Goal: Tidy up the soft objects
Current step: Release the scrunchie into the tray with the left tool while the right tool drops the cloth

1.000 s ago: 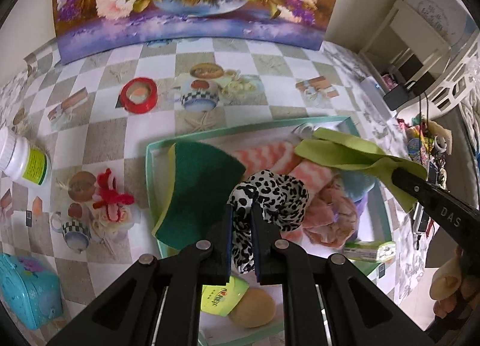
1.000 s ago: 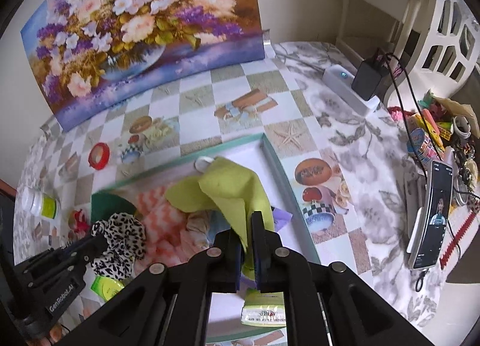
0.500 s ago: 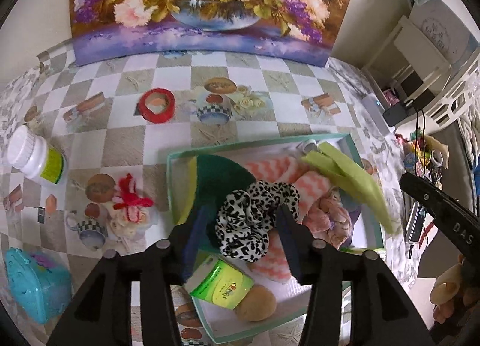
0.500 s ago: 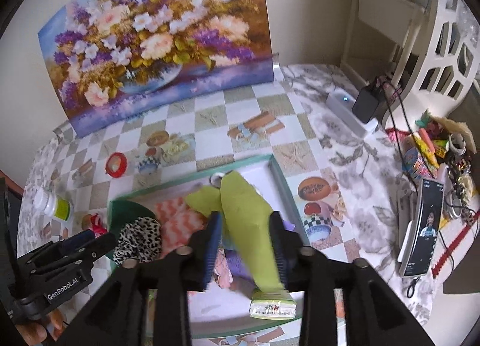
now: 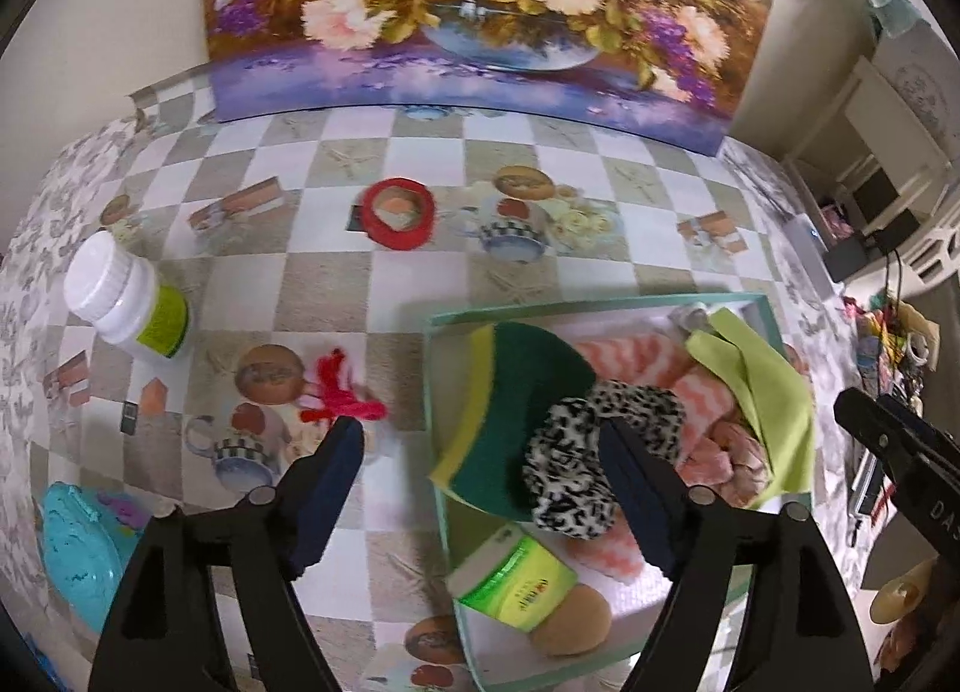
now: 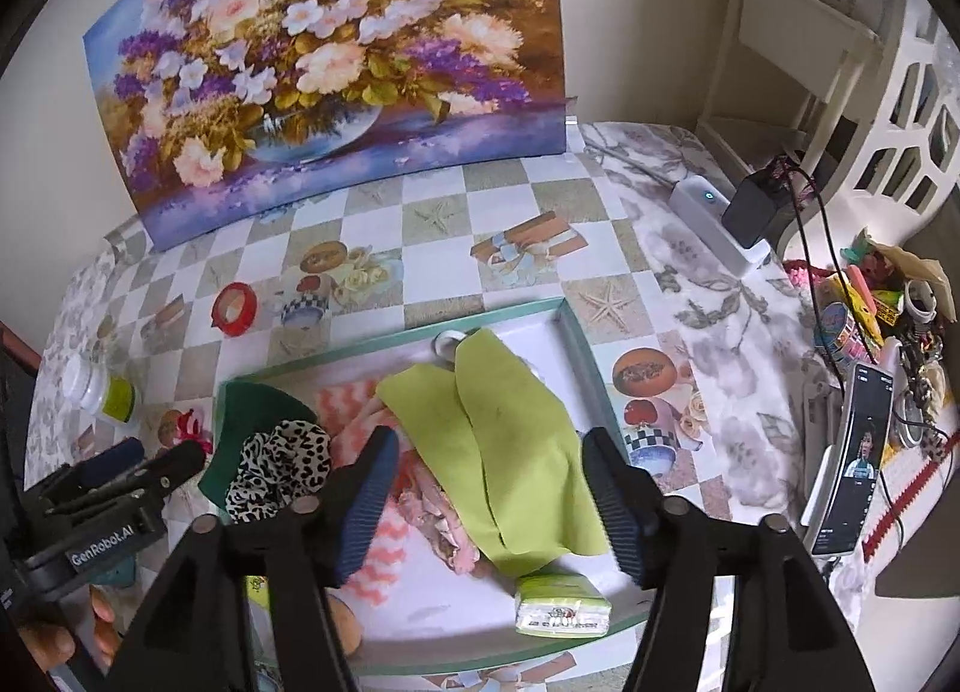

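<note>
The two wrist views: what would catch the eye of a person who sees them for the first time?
First the large flower painting standing against the wall behind the checked tablecloth. Then the teal-rimmed tray heaped with soft things: a lime green cloth on top, a leopard-print scrunchie beside a green sponge. Both grippers hang over the tray, jaws opening, gripping nothing.

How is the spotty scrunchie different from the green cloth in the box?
The spotty scrunchie is black and white with leopard spots; the green cloth is plain lime green. The scrunchie is bunched into a puffy ring; the cloth lies in flat folds. The scrunchie sits at the left of the tray, the cloth at the right. Both are soft and lie loose.
</note>
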